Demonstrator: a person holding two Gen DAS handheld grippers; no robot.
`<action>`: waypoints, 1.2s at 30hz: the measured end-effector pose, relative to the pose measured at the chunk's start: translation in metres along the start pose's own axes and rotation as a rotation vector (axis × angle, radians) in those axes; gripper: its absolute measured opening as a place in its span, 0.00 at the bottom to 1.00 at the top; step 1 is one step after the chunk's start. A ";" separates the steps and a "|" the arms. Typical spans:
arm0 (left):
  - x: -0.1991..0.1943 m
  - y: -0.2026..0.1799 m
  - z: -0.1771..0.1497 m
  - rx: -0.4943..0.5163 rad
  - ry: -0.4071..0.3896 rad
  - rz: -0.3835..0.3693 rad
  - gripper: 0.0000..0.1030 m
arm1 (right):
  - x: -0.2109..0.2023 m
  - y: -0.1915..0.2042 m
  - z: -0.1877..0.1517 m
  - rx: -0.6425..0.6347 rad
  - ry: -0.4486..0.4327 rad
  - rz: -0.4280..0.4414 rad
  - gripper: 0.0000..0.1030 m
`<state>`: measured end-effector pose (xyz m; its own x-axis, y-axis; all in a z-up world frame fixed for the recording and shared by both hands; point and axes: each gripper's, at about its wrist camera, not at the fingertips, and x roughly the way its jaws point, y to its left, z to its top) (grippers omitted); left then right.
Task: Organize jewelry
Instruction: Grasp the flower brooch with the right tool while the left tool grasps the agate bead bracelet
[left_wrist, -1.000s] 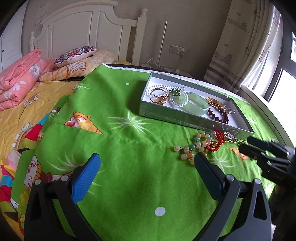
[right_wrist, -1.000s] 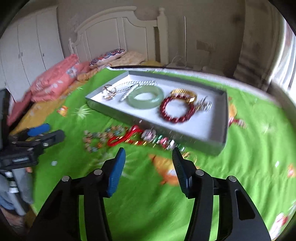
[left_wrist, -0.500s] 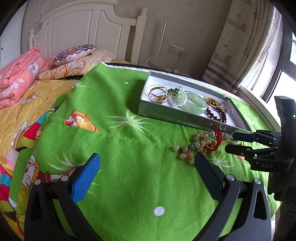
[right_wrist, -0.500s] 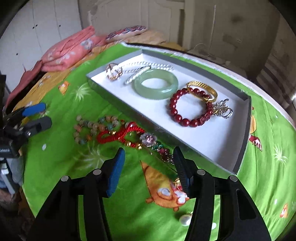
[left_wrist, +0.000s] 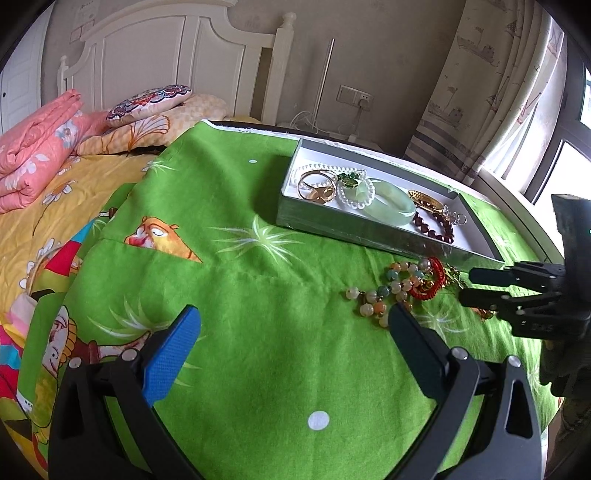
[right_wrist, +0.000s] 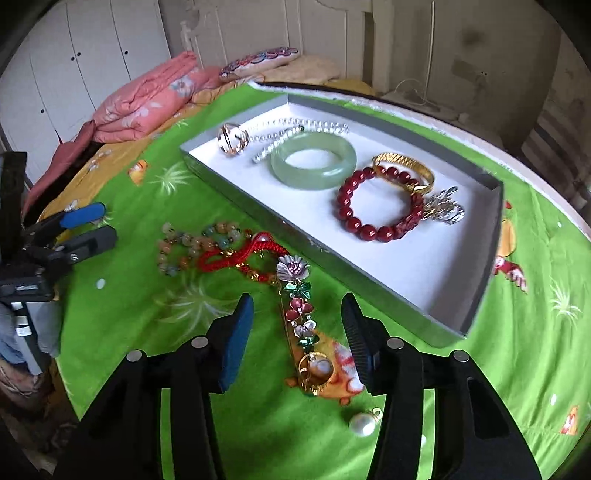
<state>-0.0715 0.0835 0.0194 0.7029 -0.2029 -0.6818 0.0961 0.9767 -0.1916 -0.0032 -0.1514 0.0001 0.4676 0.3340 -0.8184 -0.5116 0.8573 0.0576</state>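
My right gripper (right_wrist: 297, 325) hangs spread wide, straddling the flower brooch (right_wrist: 300, 306) at lower centre for a grab; left gripper (left_wrist: 291, 334) waits released, tray (right_wrist: 476, 295) upper right

Shallow grey cardboard tray (right_wrist: 493, 236) lies on green printed bedspread (right_wrist: 535, 332), holding pale-green jade bangle (right_wrist: 313, 160) left of dark-red bead bracelet (right_wrist: 380, 208); flowered enamel brooch (right_wrist: 301, 295) before tray, red cord bracelet (right_wrist: 236, 256) left of it.

Both claws gape wide and hold nothing: the left gripper (left_wrist: 291, 325) points forward and level, with the right gripper (right_wrist: 297, 310) off its right fingertip, tilted downward.
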 end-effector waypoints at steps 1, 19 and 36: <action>0.000 0.000 0.000 0.003 0.003 -0.004 0.98 | 0.002 0.002 0.000 -0.017 -0.007 -0.018 0.46; 0.019 -0.056 -0.001 0.313 0.104 -0.013 0.96 | -0.051 0.005 -0.057 0.052 -0.161 -0.090 0.18; 0.071 -0.092 0.028 0.493 0.213 -0.159 0.55 | -0.059 -0.010 -0.071 0.127 -0.199 -0.024 0.18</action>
<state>-0.0104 -0.0187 0.0087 0.4997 -0.3100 -0.8089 0.5436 0.8392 0.0142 -0.0765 -0.2077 0.0076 0.6181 0.3725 -0.6923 -0.4097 0.9042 0.1206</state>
